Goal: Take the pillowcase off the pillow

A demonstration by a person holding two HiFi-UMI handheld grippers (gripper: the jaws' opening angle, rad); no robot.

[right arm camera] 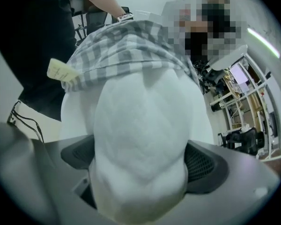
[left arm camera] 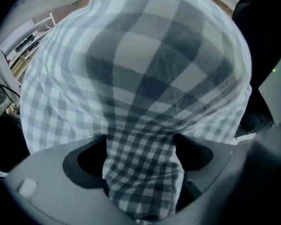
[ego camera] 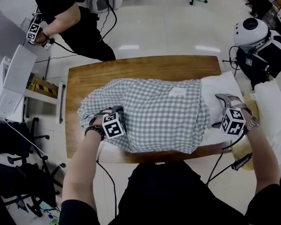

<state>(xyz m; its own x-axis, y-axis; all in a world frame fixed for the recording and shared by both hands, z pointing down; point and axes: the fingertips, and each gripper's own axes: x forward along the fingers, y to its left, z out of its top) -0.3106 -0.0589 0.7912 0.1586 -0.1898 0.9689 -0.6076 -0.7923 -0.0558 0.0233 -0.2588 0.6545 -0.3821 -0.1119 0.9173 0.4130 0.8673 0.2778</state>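
A grey-and-white checked pillowcase [ego camera: 154, 111] covers most of a white pillow [ego camera: 220, 90] lying across the wooden table [ego camera: 131, 69]. The pillow's bare end sticks out on the right. My left gripper [ego camera: 110, 111] rests on the case's left end. In the left gripper view a gathered fold of the checked pillowcase [left arm camera: 140, 125] runs between the wide jaws of the left gripper [left arm camera: 140, 158]. My right gripper [ego camera: 223, 103] is at the bare end. In its view the pillow [right arm camera: 140, 125] fills the gap of the right gripper [right arm camera: 138, 165], whose jaws are spread wide. A paper label [right arm camera: 60, 71] hangs at the case's edge.
Another person [ego camera: 70, 13] stands beyond the table's far left corner holding a marker cube. A white-headed machine [ego camera: 250, 32] and a white cushion [ego camera: 271, 107] are on the right. White shelving [ego camera: 11, 86] stands at the left, with office chairs on the floor.
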